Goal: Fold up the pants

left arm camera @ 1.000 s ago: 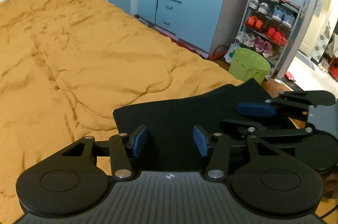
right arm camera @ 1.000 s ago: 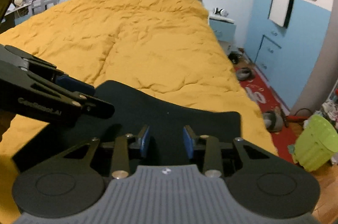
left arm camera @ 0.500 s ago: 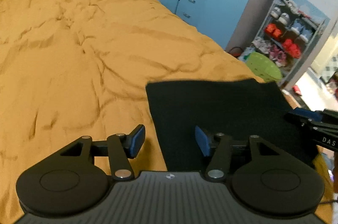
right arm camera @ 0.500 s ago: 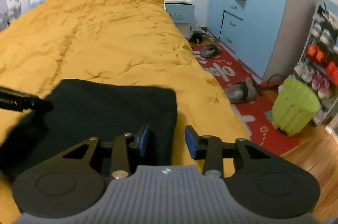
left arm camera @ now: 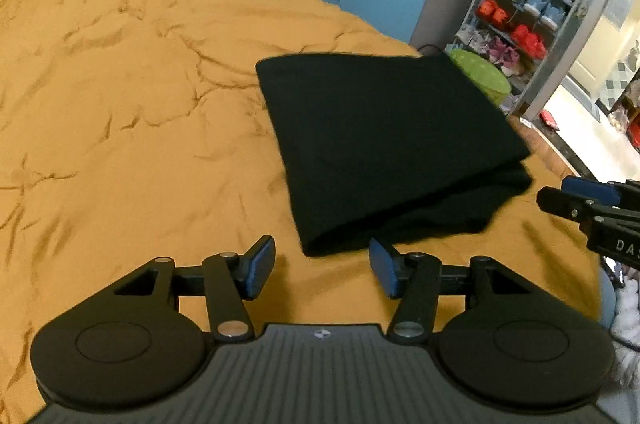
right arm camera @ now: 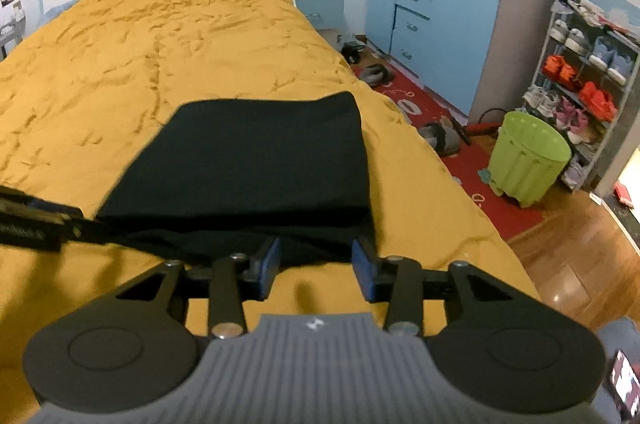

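The black pants [left arm camera: 384, 143] lie folded into a compact rectangle on the orange bedspread [left arm camera: 120, 83], near the foot of the bed. They also show in the right wrist view [right arm camera: 260, 163]. My left gripper [left arm camera: 322, 268] is open and empty, just short of the pants' near edge. My right gripper [right arm camera: 316, 264] is open and empty, its tips at the near edge of the folded stack. The right gripper's fingers show at the right edge of the left wrist view [left arm camera: 592, 199]. The left gripper's fingers show at the left edge of the right wrist view [right arm camera: 44, 220].
A green bin [right arm camera: 528, 159] stands on the floor right of the bed, by a shoe rack [right arm camera: 580, 75]. A red rug [right arm camera: 460, 143] with slippers lies beside the bed. Blue wardrobes [right arm camera: 440, 3] and a nightstand [right arm camera: 320, 7] line the far wall.
Both grippers have pulled back off the pants towards the foot of the bed and moved apart. The pants now lie folded and free on the bedspread.
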Demonstrator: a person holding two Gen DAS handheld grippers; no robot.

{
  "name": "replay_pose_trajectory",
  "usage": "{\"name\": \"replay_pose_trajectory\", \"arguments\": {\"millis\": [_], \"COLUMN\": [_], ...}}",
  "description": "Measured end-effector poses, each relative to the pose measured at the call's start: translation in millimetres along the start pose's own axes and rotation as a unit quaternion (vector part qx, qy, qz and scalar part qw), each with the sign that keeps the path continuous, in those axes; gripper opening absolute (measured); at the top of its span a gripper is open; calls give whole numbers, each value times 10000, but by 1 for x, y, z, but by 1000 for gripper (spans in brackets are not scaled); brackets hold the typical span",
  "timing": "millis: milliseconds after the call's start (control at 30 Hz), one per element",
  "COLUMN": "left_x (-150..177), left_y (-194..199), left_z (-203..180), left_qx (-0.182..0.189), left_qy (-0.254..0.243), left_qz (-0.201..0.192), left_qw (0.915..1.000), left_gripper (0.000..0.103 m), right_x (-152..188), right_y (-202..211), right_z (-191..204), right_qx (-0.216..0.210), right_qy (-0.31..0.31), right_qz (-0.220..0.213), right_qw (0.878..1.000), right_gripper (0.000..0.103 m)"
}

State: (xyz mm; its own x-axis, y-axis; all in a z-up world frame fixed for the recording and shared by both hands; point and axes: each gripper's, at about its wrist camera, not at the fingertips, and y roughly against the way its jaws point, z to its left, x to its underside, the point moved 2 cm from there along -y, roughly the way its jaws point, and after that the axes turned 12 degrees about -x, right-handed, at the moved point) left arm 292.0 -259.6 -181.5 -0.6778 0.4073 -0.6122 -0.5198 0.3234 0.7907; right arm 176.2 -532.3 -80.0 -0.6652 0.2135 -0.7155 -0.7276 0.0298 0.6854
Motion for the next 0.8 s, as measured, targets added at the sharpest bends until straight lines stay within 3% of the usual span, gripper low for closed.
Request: {"name": "replay_pose_trajectory", "arguments": {"millis": [100, 167, 200, 300, 533, 800], "left_x": [-3, -6, -7, -9, -4, 11], "left_y": [29, 49, 58, 83, 116, 122], "left_z": [-3, -8, -11, -18, -23, -34], "left_qx": [-93, -304, -405, -503, -751, -729], "left_qy": [-7, -41, -51, -56, 79, 52], "left_qz": [-120, -113, -100, -154, -477, -448], "left_qw": [9999, 9995, 9991, 9986, 9960, 9963], "left_gripper": [65, 72, 77, 86, 88, 89], "right_x": [-4, -6, -6, -6, 2, 9], "right_y": [29, 48, 58, 76, 99, 109], "right_z": [18, 29, 35, 47, 70, 81], "right_qx": [26, 64, 90, 224, 679, 906], "right_qy": [-134, -235, -336, -632, -884, -970], "right_qz": [-84, -200, -286, -278, -321, -264], "right_qw": [9999, 9995, 9990, 9974, 9932, 9908], "right_gripper": [53, 77, 84, 83, 83, 83]}}
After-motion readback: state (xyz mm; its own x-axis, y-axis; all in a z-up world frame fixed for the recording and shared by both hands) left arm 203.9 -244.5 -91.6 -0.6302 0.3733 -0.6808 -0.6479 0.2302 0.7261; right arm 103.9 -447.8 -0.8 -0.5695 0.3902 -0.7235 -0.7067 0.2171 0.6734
